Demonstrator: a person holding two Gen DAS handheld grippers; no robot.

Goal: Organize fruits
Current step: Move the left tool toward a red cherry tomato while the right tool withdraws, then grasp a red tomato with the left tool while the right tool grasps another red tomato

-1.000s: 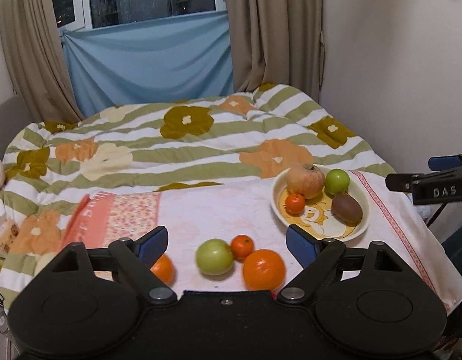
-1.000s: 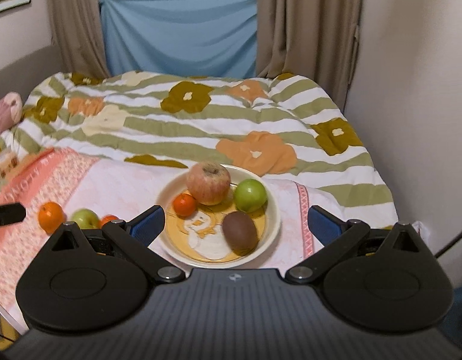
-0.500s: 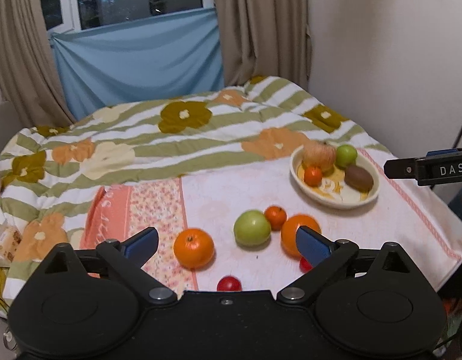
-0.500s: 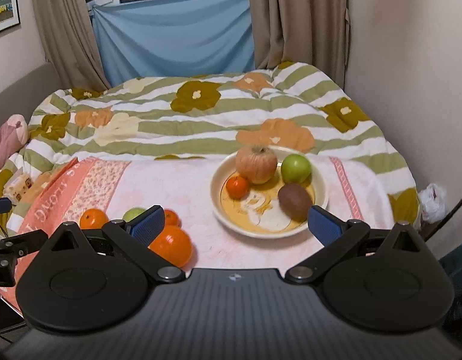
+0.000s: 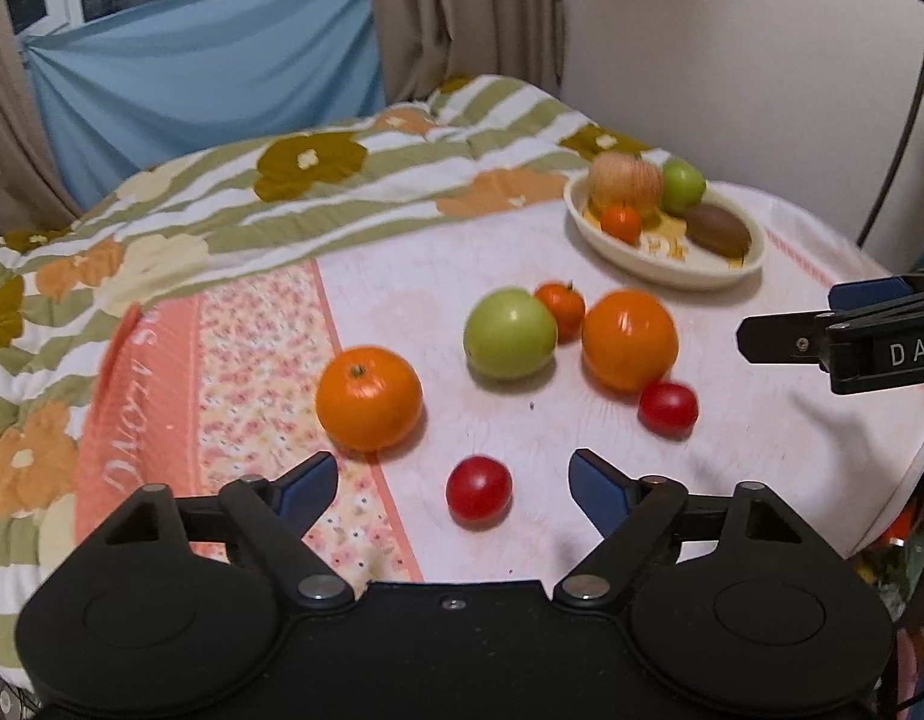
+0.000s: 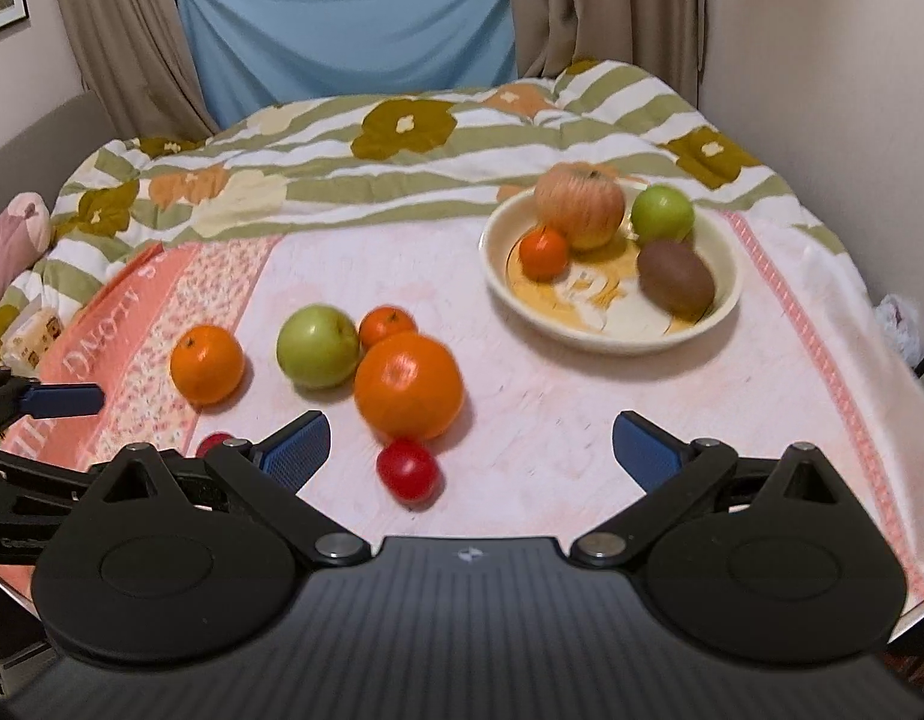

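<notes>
Loose on the pink cloth (image 5: 402, 276) lie an orange (image 5: 369, 399), a green apple (image 5: 510, 333), a small mandarin (image 5: 560, 307), a bigger orange (image 5: 630, 339) and two red tomatoes (image 5: 668, 408). My left gripper (image 5: 454, 483) hangs low over the nearer tomato (image 5: 479, 487). Its jaws are closing with that tomato between them, and the pads are clear of it. My right gripper (image 6: 471, 450) is open just short of the other tomato (image 6: 407, 471) and the big orange (image 6: 408, 386). The cream plate (image 6: 612, 342) holds an apple, a green apple, a mandarin and a kiwi.
A striped flowered quilt (image 5: 318, 192) covers the bed beyond the cloth. A wall (image 6: 822, 60) runs close on the right, with curtains and a blue sheet (image 6: 354, 18) behind. The cloth's front edge drops off right of the left gripper. The right gripper's finger (image 5: 834, 336) reaches in from the right.
Both grippers have come down and closer to the loose fruit. The two red tomatoes have come into view. The left jaws stand narrower than half a second ago.
</notes>
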